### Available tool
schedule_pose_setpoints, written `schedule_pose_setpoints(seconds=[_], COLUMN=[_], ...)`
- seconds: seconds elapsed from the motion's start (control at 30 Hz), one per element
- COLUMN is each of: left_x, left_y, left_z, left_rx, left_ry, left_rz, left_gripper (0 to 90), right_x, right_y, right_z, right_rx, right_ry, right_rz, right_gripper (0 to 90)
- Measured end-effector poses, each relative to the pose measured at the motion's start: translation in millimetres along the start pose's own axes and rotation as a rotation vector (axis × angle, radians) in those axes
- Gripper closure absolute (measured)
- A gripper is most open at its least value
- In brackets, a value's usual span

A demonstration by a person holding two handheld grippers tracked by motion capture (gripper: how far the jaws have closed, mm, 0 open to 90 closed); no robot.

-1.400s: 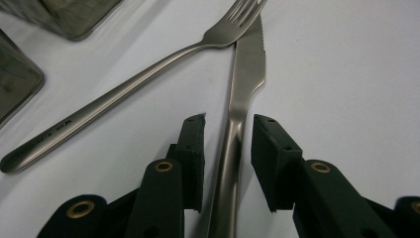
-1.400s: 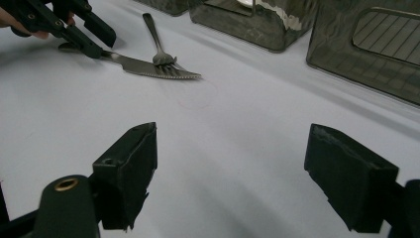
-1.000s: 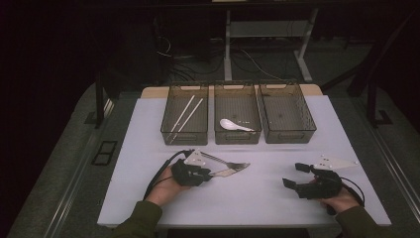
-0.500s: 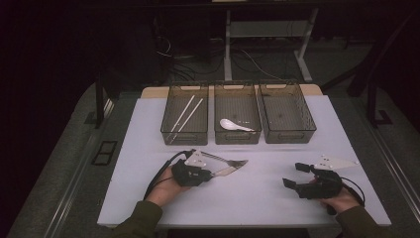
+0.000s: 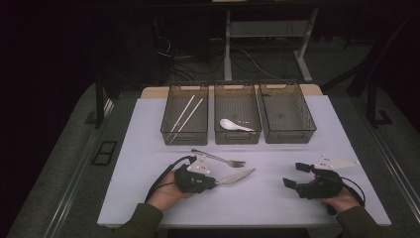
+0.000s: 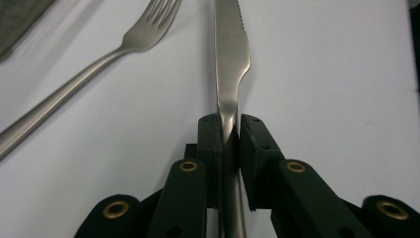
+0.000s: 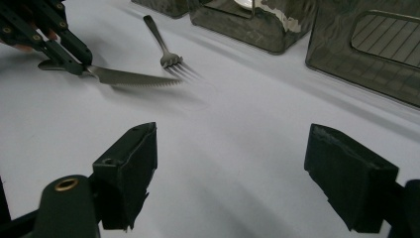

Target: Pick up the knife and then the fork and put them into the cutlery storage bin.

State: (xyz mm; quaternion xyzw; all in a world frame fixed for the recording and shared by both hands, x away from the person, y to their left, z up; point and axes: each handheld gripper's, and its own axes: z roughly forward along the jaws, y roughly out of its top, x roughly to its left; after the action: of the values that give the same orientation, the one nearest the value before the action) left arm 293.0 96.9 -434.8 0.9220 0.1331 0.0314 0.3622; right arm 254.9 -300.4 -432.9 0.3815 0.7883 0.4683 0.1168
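Here, knife point(image 6: 232, 74) pinched at handle by left gripper point(image 5: 210, 182), lower centre; judged stiff, slippery, light (blade overhangs). Right gripper point(image 7: 247, 183) wide open, empty.

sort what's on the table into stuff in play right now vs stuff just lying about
In play:
- knife, clamped in the left gripper
- right gripper, jaws open, holding nothing

Lying about:
- fork on the table
- chopsticks in the left bin
- white spoon in the middle bin
- right bin, nothing in it
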Motion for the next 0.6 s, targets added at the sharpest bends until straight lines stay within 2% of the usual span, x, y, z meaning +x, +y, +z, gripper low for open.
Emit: schedule_pose_setpoints(seconds=[0.2, 0.37, 0.6], left_x=[-4.4, -3.2, -0.3], left_y=[7.4, 12.2, 19.7], left_z=[-8.1, -17.3, -32.7], left_rx=[-0.069, -0.139, -0.255], left_ry=[0.001, 0.019, 0.044], left_rz=[0.003, -0.006, -0.038], left_gripper=[78.9, 78.9, 79.0], right_x=[0.3, 1.0, 2.9], right_y=[0.2, 0.7, 2.3], right_z=[0.4, 1.0, 1.6], right_rx=[0.001, 0.0, -0.007], right_ry=[0.003, 0.004, 0.015], right_rz=[-0.005, -0.006, -0.008], right_gripper=[20.6, 20.6, 20.6])
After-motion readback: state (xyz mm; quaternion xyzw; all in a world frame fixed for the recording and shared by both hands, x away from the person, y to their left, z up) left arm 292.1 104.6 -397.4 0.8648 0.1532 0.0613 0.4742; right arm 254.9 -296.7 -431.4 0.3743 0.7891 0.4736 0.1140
